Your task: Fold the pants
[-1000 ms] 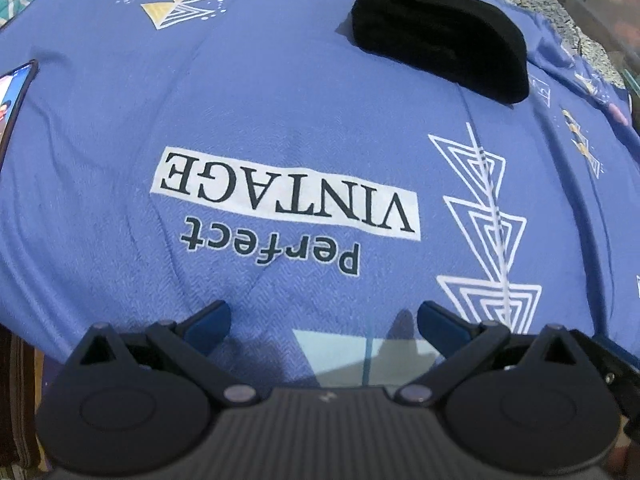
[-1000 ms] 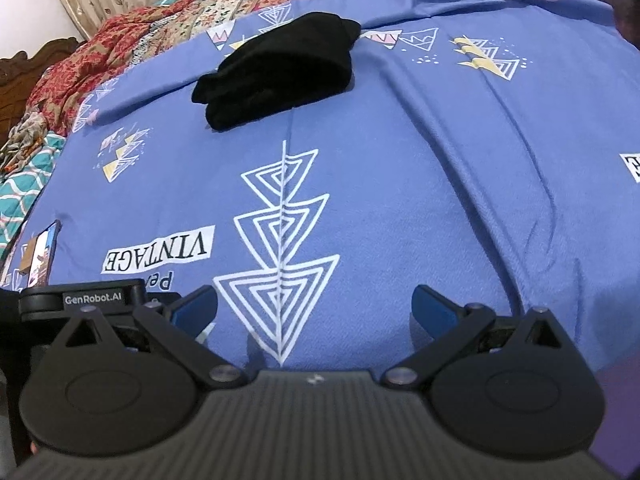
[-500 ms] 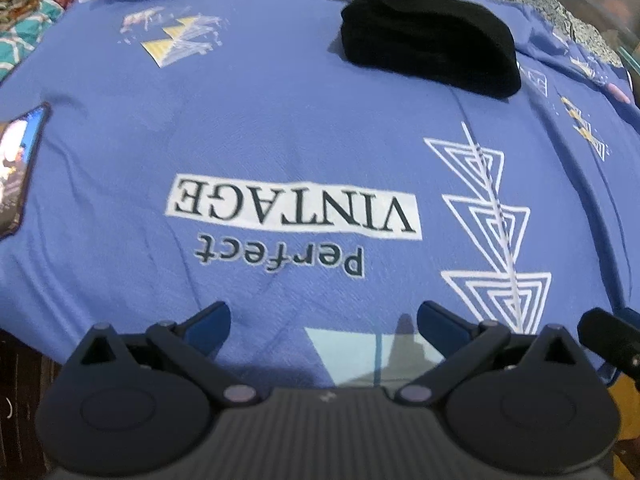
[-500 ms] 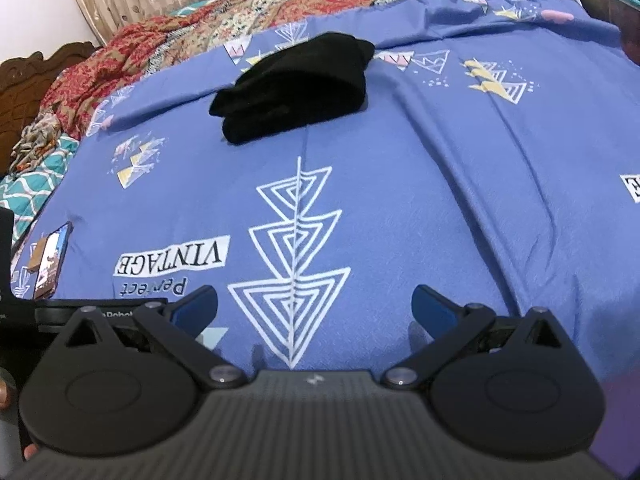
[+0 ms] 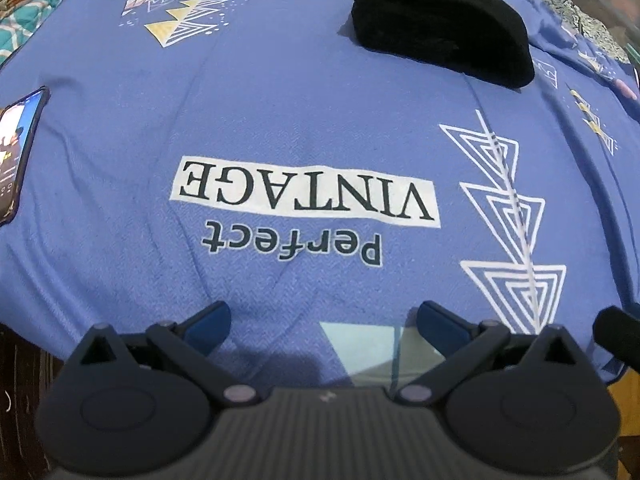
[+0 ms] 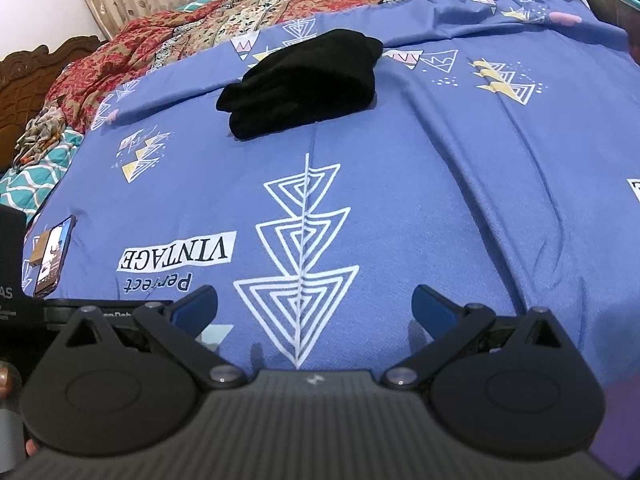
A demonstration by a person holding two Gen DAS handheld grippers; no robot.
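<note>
The black pants are seen bundled at one o'clock, apparently already folded; both the left gripper and right gripper are held spread, empty; a careless grab could undo the folds

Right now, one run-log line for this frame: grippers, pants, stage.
left gripper: open, empty | right gripper: open, empty | black pants: folded bundle on blue bedsheet, untouched | phone: near sheet edge

The blue patterned cotton bedsheet carries upside-down print near its front edge: "VINTAGE" in a white box, "Perfect" in dark letters.
</note>
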